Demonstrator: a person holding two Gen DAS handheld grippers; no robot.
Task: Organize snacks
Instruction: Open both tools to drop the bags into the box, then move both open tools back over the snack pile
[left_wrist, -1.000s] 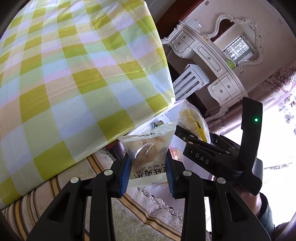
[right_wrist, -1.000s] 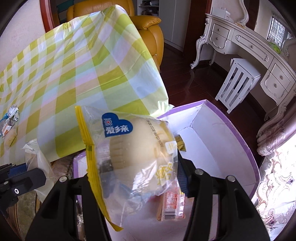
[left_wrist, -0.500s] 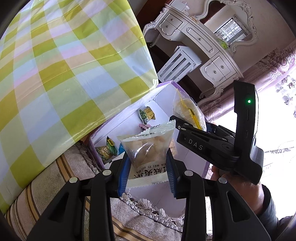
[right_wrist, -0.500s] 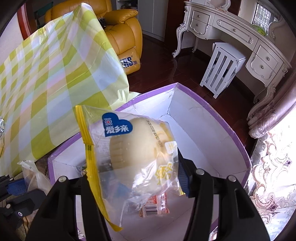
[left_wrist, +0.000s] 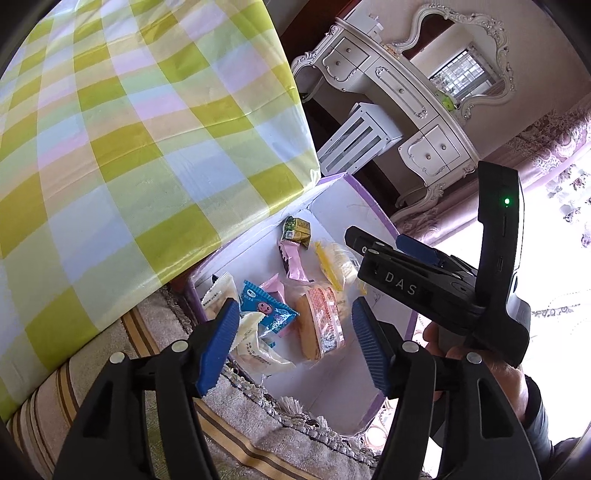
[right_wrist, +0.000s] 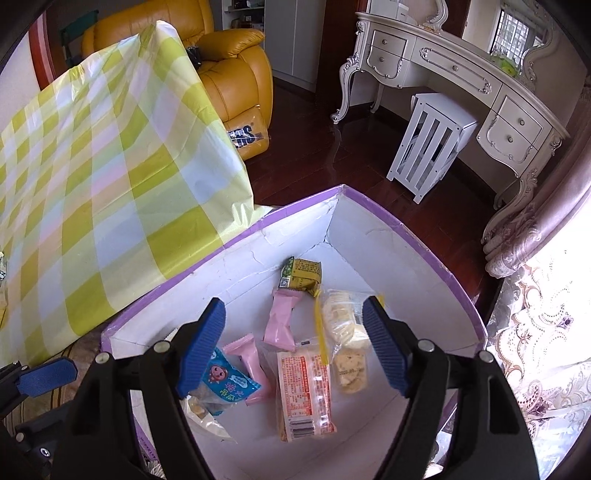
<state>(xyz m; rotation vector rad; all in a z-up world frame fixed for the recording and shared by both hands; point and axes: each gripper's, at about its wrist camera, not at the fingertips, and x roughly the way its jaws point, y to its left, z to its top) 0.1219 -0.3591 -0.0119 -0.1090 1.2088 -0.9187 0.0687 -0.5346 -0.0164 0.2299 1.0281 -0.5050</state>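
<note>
Both grippers hover over a purple-rimmed box (right_wrist: 436, 266) on the floor. The left gripper (left_wrist: 291, 343) and right gripper (right_wrist: 295, 343) have just been opening; their jaws stand wide and empty. Below lie snack packets (right_wrist: 306, 391). Farther left, a checked tablecloth (right_wrist: 110, 177). Best lift straight up, clearing the walls.

Ornate white dresser (right_wrist: 461, 74), dark floor (right_wrist: 314, 147)
</note>
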